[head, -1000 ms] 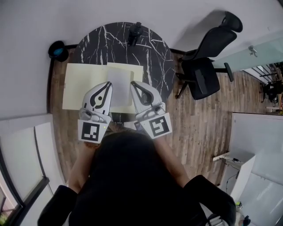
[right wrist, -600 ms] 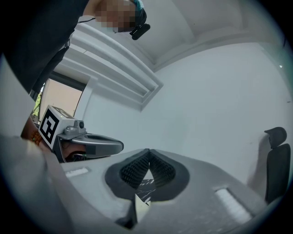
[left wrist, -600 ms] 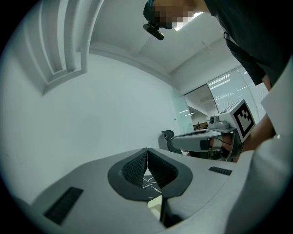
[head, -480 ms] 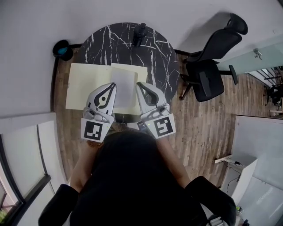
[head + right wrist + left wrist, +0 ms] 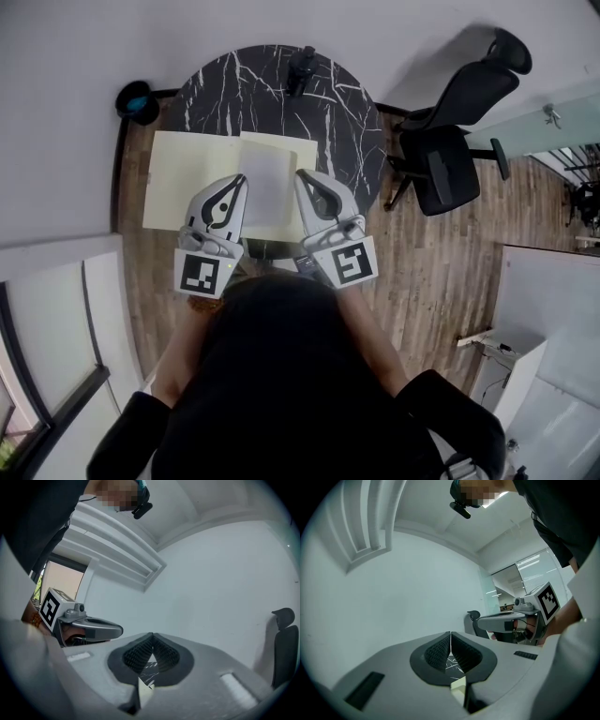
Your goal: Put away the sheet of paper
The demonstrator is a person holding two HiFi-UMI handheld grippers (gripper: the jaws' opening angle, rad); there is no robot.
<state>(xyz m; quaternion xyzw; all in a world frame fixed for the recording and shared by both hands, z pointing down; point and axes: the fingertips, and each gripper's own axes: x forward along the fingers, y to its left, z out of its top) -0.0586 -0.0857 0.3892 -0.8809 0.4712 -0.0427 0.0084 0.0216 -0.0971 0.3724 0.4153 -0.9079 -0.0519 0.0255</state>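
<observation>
the sheet of paper [image 5: 265, 178], on a yellow folder [image 5: 183, 178] by the table's [image 5: 234, 84] near edge, looks light and floppy, so a near corner is likely the best hold. the left gripper [image 5: 238, 182] and right gripper [image 5: 302, 176] have jaws together, empty.

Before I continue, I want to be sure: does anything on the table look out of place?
Yes. The large pale yellow sheet sticks out past the left rim of the round marble table, its left corners over the floor. The white paper lies flat on it. Nothing looks spilled or damaged.
</observation>
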